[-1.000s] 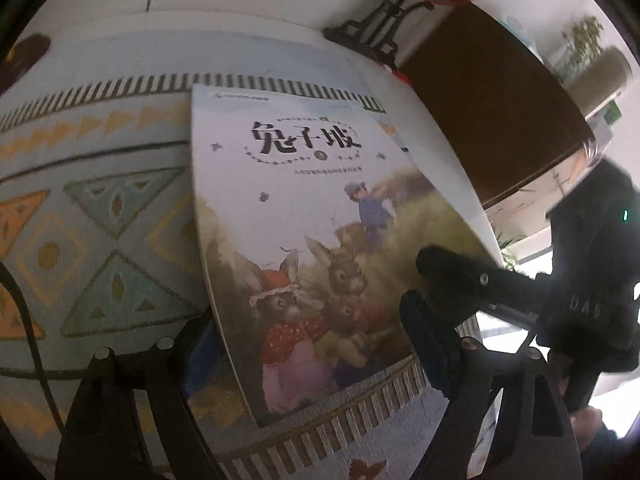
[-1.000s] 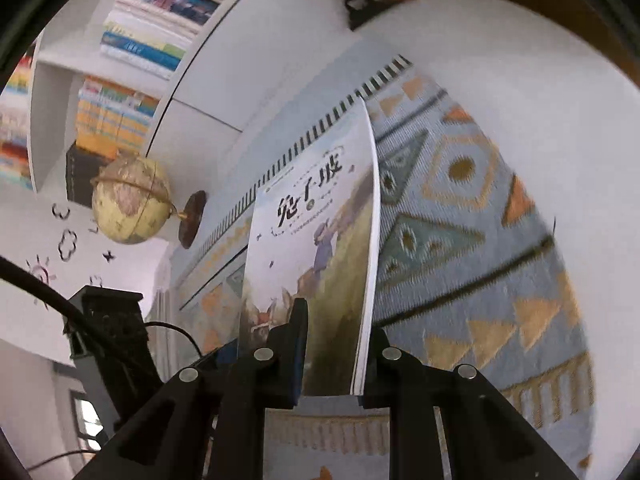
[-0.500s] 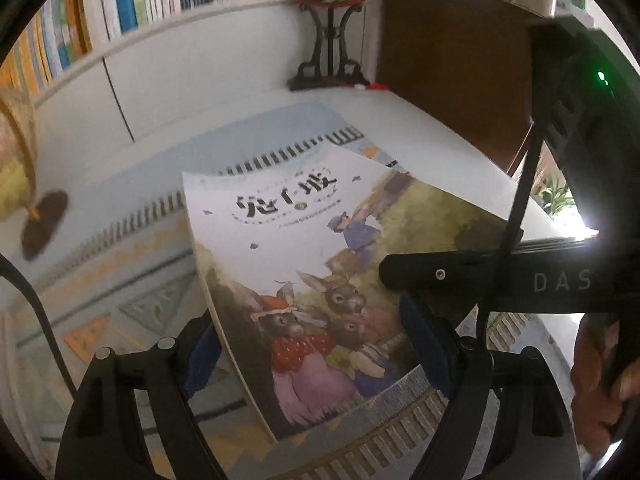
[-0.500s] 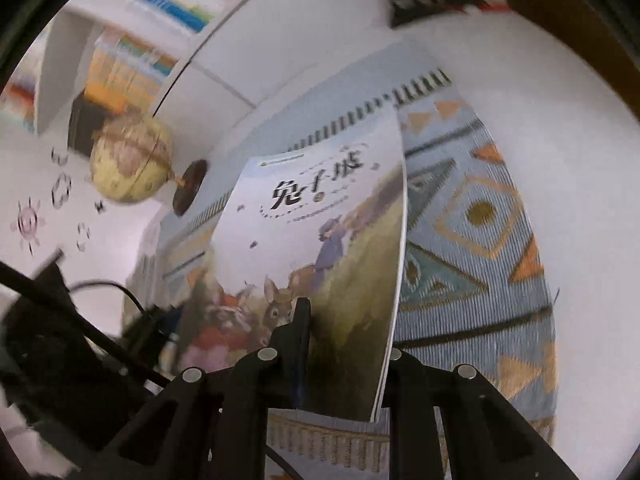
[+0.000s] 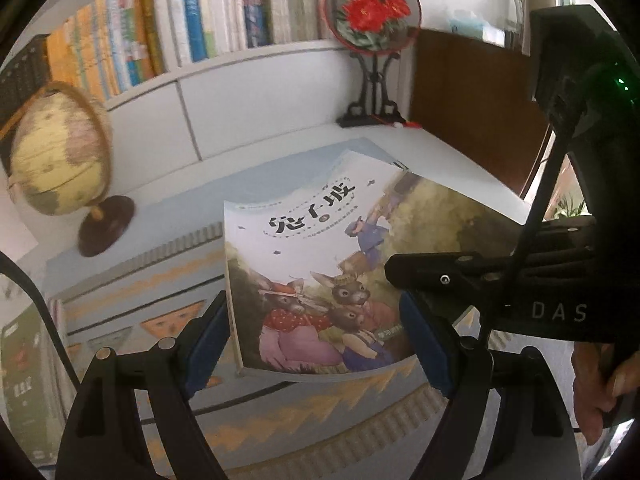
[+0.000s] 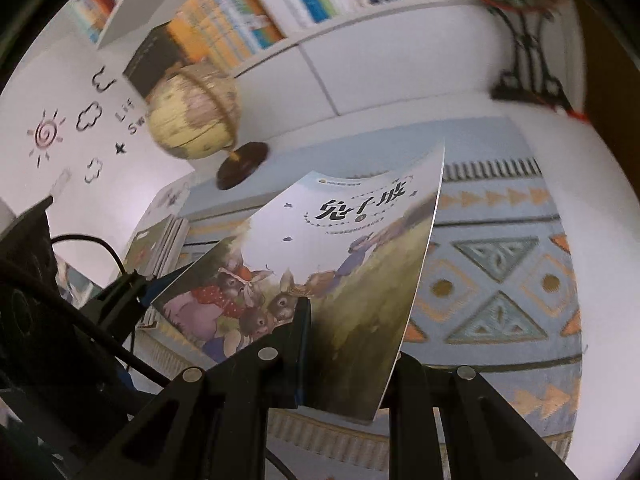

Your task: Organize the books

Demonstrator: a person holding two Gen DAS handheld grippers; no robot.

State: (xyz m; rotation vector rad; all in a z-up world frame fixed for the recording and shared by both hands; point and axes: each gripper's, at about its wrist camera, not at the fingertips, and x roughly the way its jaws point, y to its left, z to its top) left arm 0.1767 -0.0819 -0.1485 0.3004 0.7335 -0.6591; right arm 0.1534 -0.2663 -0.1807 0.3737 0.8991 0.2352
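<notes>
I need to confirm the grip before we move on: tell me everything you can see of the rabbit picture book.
The thin softcover picture book has a glossy cover showing dressed rabbits, a grassy slope and black Chinese title characters on pale sky. It is lifted and tilted above the patterned blue table mat. The right gripper is shut on one edge, bowing the cover slightly. The left gripper straddles its width at the near edge; whether its blue pads press it I cannot tell.

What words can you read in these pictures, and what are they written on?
"兔子坡": big title on the rabbit book.
"DAS": white letters on the right gripper.
"Lif" and "Sw": cut-off wall sticker.
Too small or blurred: the book's small subtitle, the shelf books' spines.
</notes>
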